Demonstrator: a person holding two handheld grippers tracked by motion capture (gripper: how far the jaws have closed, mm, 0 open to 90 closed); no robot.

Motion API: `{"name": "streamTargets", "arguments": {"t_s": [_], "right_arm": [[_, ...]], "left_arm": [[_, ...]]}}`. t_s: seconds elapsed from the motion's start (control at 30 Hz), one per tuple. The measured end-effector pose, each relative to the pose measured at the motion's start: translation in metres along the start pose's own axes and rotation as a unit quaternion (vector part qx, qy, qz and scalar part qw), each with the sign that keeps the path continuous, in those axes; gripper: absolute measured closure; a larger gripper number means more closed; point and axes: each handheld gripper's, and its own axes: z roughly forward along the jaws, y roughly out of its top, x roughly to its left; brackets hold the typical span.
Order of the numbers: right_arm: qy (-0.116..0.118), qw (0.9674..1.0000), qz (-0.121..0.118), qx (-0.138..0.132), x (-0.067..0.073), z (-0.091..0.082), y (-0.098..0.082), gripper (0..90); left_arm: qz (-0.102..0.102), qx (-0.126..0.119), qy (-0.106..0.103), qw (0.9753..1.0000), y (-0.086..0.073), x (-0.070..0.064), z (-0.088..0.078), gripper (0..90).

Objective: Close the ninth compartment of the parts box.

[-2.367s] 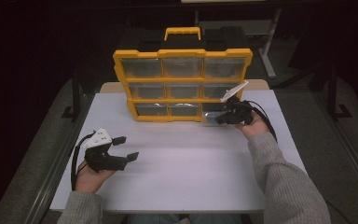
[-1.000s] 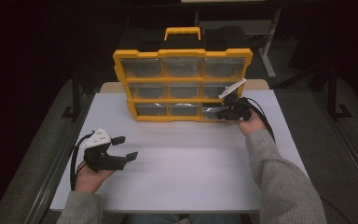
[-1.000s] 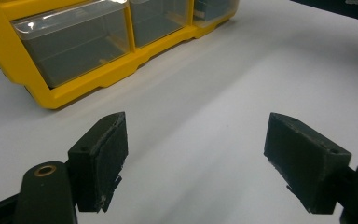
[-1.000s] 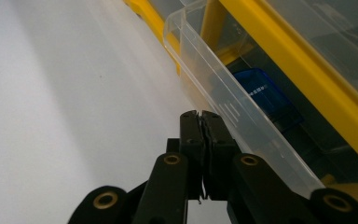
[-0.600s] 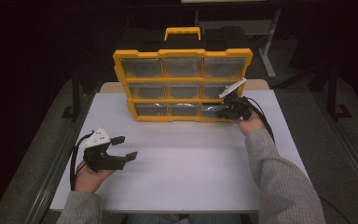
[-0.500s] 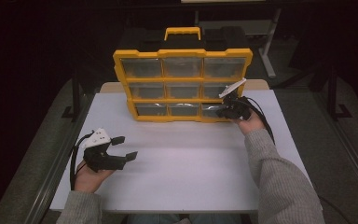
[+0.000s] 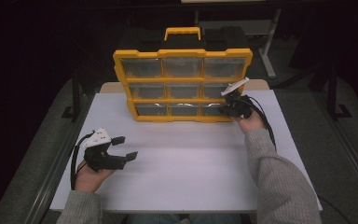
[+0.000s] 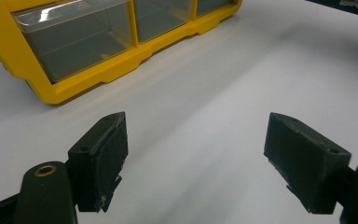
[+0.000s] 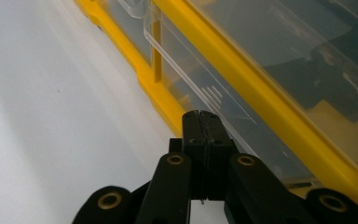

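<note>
We see a yellow organizer case (image 7: 182,84) with clear drawers standing upright at the far edge of the white counter (image 7: 186,163). Our right gripper (image 7: 224,108) has its fingers pressed fully together, holding nothing, tips at the bottom-right drawer (image 9: 223,107). Our left gripper (image 7: 126,148) rests well apart from the case, fingers spread wide and empty.
</note>
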Motion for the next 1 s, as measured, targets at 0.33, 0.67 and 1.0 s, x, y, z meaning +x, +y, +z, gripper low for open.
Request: {"name": "streamTargets", "arguments": {"t_s": [0.33, 0.67, 1.0], "right_arm": [[0.001, 1.0000, 0.002, 0.001, 0.001, 0.002, 0.000, 86.8], [0.038, 0.9989, 0.022, -0.017, 0.002, -0.006, -0.004, 79.7], [0.062, 0.9970, 0.036, -0.028, 0.012, -0.013, -0.007, 71.5]], "left_arm": [[0.001, -0.001, 0.001, 1.0000, 0.000, 0.000, 0.000, 21.7], [0.000, 0.006, 0.003, 1.0000, -0.002, 0.000, 0.001, 21.6], [-0.004, 0.006, 0.004, 1.0000, -0.004, -0.002, 0.001, 21.6]]}}
